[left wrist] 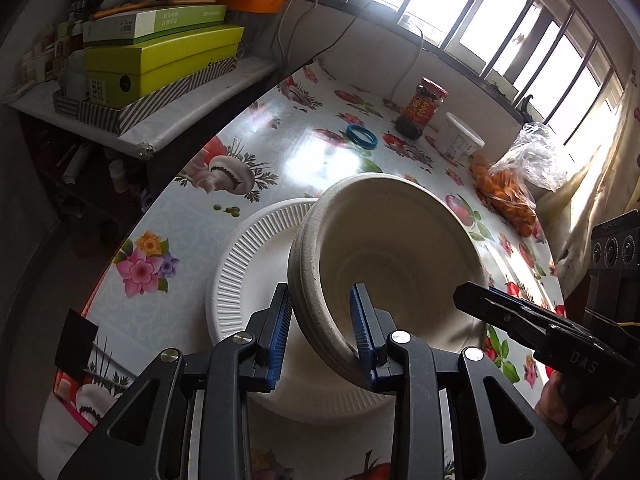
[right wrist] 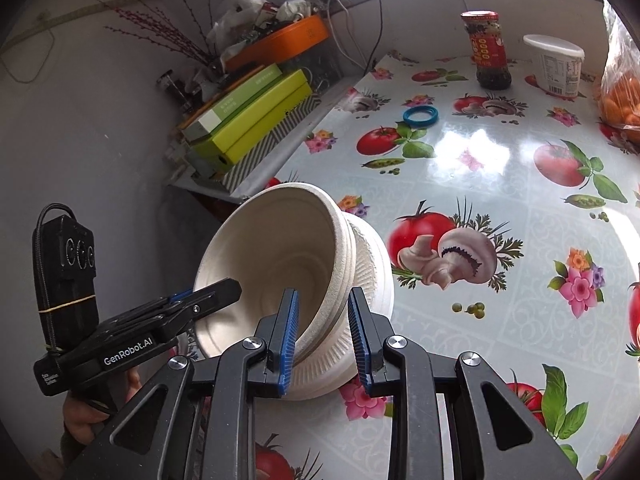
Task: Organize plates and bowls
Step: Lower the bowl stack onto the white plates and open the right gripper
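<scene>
The bowl stack (left wrist: 384,256) is clamped at opposite rims by the left claw (left wrist: 322,328) and right claw (right wrist: 322,338). It is tilted at centre frame over the plate (left wrist: 248,280), seemingly for seating there.

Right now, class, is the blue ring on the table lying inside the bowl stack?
No: in the right wrist view the blue ring lies flat on the tablecloth near the jar, apart from the bowl stack.

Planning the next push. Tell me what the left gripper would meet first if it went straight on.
Probably the paper bowls that the left gripper already clamps by the rim; behind them lies the ribbed paper plate.
</scene>
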`<move>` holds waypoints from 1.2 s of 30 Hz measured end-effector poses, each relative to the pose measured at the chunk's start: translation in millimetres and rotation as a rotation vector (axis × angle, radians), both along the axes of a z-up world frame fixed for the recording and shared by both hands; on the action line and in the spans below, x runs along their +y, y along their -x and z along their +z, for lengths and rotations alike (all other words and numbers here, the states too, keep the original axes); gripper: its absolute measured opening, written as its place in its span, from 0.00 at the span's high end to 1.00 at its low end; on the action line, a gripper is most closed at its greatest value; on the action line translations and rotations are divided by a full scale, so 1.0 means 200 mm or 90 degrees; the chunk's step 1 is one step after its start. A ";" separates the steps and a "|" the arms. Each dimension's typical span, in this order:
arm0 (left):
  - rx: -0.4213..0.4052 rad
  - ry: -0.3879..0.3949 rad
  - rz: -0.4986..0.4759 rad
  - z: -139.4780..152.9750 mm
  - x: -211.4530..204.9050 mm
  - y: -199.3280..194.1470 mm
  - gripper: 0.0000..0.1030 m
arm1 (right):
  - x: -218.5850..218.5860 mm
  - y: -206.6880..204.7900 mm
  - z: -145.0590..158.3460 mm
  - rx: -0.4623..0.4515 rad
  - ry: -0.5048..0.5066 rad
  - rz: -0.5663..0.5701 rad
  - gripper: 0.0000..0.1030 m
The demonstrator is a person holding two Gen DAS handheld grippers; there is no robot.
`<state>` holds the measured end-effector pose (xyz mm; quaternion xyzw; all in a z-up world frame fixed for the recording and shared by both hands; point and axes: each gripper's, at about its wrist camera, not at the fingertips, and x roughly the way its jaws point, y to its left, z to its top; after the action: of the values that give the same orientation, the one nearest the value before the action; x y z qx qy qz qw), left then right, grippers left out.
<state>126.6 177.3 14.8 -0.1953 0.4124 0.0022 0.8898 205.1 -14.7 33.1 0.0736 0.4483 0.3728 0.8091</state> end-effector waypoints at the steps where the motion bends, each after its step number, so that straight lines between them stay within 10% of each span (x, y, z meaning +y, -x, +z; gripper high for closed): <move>1: 0.001 -0.002 0.003 0.00 0.01 0.00 0.70 | 0.02 -0.01 0.00 0.000 0.000 0.004 0.75; 36: 0.027 0.016 0.013 -0.07 0.09 -0.06 0.69 | 0.10 -0.08 -0.07 0.035 -0.006 0.003 0.67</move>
<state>137.9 195.5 -0.1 -0.2103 0.4294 0.0106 0.8782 220.9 6.2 19.7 0.0864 0.4687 0.3747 0.7953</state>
